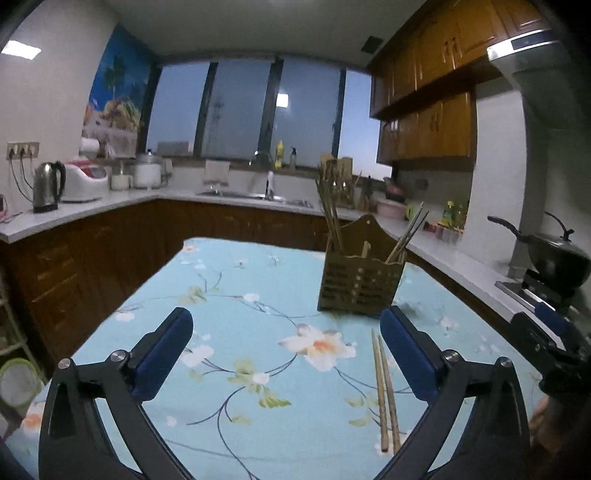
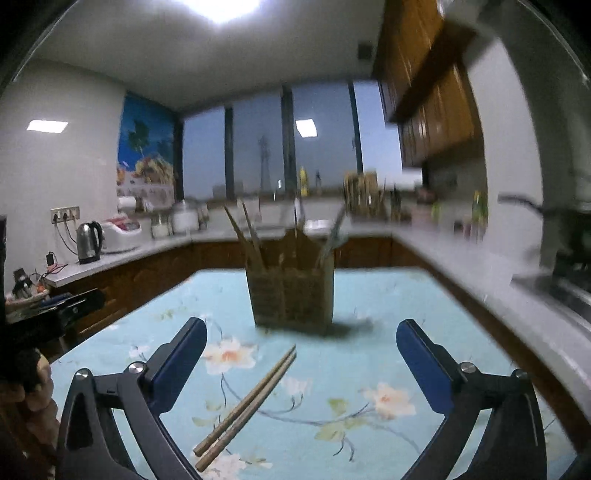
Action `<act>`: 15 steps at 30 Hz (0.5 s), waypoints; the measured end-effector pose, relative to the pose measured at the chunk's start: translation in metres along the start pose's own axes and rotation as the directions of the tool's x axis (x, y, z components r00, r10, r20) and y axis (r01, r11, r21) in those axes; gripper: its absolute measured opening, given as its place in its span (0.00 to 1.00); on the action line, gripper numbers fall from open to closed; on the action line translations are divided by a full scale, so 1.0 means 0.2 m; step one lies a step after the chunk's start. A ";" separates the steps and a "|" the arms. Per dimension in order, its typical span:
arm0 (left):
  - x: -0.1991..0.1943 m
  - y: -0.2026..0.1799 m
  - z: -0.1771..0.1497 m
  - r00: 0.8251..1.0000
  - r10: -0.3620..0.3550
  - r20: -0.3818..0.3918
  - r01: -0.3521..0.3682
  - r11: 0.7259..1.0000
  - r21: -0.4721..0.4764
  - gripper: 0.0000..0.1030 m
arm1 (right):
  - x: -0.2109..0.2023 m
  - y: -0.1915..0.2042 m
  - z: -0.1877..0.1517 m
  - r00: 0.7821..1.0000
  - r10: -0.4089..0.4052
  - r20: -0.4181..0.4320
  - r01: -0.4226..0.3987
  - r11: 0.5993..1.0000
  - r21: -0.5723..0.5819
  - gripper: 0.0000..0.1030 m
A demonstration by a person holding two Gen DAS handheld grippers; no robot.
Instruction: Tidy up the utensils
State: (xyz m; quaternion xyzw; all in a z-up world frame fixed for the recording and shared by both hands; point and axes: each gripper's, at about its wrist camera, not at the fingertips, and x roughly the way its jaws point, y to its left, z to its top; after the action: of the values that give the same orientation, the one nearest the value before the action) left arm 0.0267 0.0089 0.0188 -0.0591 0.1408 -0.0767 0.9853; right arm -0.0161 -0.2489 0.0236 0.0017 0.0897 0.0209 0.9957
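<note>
Fingers: our left gripper (image 1: 286,350) and right gripper (image 2: 301,360) gape wide, empty | 2 chopsticks (image 2: 246,402) lie together on the table (image 1: 229,291), before the wooden holder (image 1: 360,280) | Handling: light, stiff, slim, likely rolling — pinch both mid-length.

windows (image 1: 251,107) dusk-blue | wooden cabinets (image 1: 432,74) (upper, right) | ceiling light (image 2: 225,7) on

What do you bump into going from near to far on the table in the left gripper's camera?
Left gripper, wide open → pair of chopsticks lying on the flowered tablecloth → wooden holder with chopsticks standing in it → far counter with the sink.
</note>
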 end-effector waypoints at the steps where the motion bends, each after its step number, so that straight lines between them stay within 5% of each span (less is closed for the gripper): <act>1: 0.00 0.00 -0.01 1.000 0.001 0.000 -0.001 1.000 0.004 1.00 | -0.01 0.00 -0.02 1.000 -0.005 0.004 0.005 1.000 0.001 1.00; 15: 0.02 0.01 -0.18 0.998 0.055 -0.044 -0.054 0.998 0.028 1.00 | -0.01 -0.06 -0.14 0.998 -0.039 -0.043 0.042 0.998 0.057 1.00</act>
State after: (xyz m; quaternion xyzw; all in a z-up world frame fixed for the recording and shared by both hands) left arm 0.0197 0.0070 -0.0165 -0.0406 0.1631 -0.0530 0.9844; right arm -0.0231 -0.2614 -0.0044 0.0281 0.1111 -0.0020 0.9934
